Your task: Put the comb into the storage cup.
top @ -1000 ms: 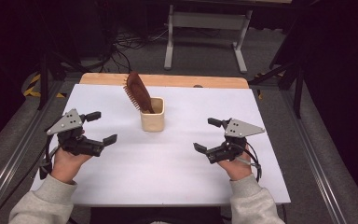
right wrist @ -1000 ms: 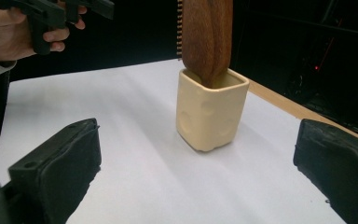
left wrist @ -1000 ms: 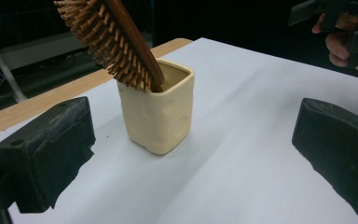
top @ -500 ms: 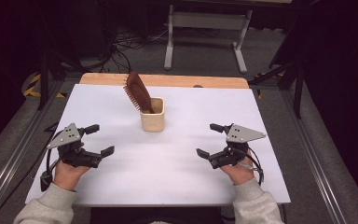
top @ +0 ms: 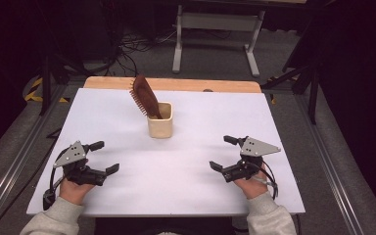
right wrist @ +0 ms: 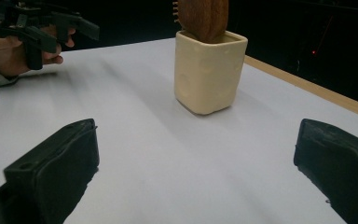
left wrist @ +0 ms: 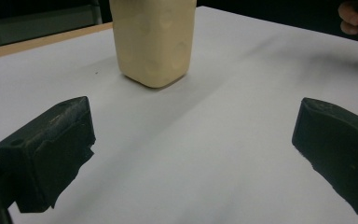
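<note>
White table (top: 186,181) runs bare under both my hands, with dark floor and a metal stand beyond its far edge. Nearest me, the left gripper (top: 101,157) sits low at the near left, jaws wide apart and holding nothing; the right gripper (top: 224,153) mirrors it at the near right, jaws just as wide and just as empty. Both point inward toward the middle. Farther out, well apart from either gripper, stands the cup (top: 160,120), upright near the table's centre, and the brush (top: 146,102) leans in it, handle down, bristled head tilted toward the far left (the bristles face left in the high view). I judge this as the start of a reach: nothing is grasped yet. Next I'd bring one gripper forward to close on the brush head, the other steadying the cup so it doesn't tip.
</note>
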Available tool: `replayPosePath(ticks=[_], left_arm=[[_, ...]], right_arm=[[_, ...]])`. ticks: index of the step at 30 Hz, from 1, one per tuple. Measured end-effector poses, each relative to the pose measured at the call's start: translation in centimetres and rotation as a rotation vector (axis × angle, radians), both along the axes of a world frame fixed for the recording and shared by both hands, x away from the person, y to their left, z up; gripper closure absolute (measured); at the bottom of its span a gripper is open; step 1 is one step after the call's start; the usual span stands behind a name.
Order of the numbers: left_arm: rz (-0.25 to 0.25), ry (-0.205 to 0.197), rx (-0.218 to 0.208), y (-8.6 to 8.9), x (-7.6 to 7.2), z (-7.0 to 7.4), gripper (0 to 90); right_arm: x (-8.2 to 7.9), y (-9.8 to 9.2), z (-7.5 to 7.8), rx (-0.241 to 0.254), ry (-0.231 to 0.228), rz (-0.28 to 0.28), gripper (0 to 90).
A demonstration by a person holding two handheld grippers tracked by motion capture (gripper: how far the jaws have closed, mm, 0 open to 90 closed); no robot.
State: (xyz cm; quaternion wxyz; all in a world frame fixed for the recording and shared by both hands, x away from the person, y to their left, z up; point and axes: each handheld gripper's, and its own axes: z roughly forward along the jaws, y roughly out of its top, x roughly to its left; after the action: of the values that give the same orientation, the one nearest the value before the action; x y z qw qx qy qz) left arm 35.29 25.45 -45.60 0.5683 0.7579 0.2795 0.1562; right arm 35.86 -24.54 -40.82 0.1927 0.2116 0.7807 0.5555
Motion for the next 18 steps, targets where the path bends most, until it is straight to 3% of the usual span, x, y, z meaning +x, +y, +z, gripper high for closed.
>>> replayPosePath(ticks=[5,10,18], left_arm=[[0.031,0.016,-0.029,0.2,0.1,-0.7,0.0],[0.047,0.008,-0.023,0.3,0.1,-0.7,0.0],[0.052,-0.001,-0.015,0.2,0.0,-0.7,0.0]], right_arm=[[-0.4,-0.6,-1.5,0.002,-0.015,-0.043,0.7],[-0.4,-0.9,-2.6,-0.001,0.011,-0.048,0.7],[-0.5,-0.9,-2.7,0.010,0.007,-0.044,0.7]])
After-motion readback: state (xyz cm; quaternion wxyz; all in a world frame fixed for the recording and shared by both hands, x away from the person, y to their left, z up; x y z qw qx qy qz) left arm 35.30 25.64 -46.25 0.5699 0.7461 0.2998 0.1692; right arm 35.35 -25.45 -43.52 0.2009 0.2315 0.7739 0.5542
